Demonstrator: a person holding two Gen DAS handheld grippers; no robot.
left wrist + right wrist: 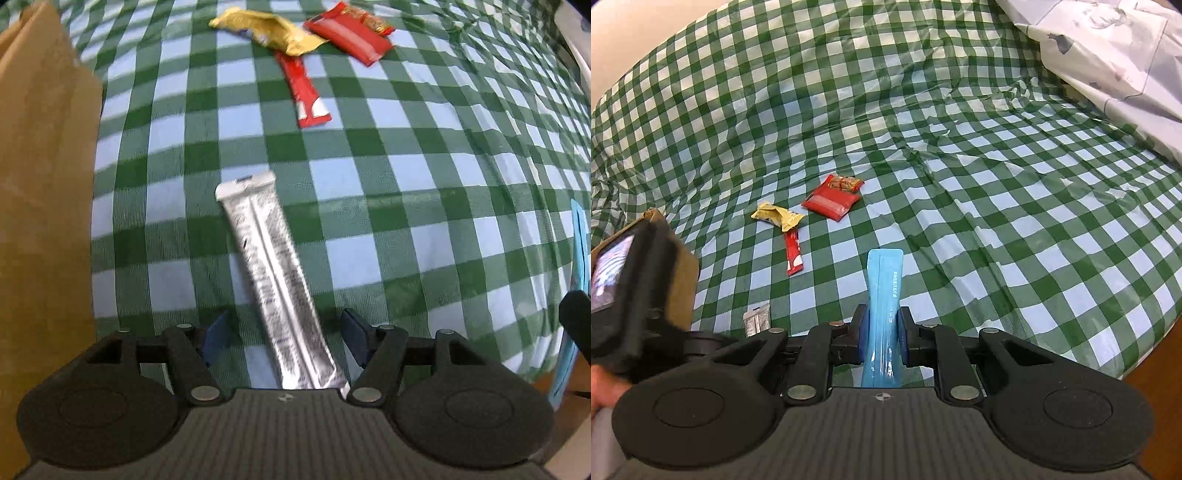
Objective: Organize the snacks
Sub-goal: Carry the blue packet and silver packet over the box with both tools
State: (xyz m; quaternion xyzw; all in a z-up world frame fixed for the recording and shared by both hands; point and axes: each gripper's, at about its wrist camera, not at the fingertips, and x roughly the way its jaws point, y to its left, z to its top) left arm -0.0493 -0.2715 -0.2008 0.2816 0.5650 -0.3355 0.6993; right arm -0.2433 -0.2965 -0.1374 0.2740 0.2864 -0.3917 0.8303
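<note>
Mid-sort, I'd say: two snacks are being dealt with, three more wait. Right tool [883, 334] is clamped on a blue stick pouch [885, 295], pads pressed to both sides and the pouch standing out ahead along the fingers, above the green-and-white check cloth [997, 184]. Left tool [284, 338] is spread wide; a silver foil stick pack [275, 280] runs between the fingers without touching either pad, apparently lying on the cloth and pointing toward 11 o'clock. Can't tell whether it was just dropped or is about to be picked. A brown cardboard box [44, 206] sits at 9 o'clock in the left view, likely the destination, though its opening isn't visible. At 12 o'clock in the left view: a crumpled yellow wrapper [266, 31], its edge overlapping a slim red stick [304, 92], and a flat red packet [349, 35] just beside. Next move as I read it: carry the blue pouch to the box, and close the left tool squarely across the silver pack's width. All are thin, glossy film; the foil is slick with a centre seam, so it may slip or buckle. The cloth is wrinkled plastic, soft underneath.
</note>
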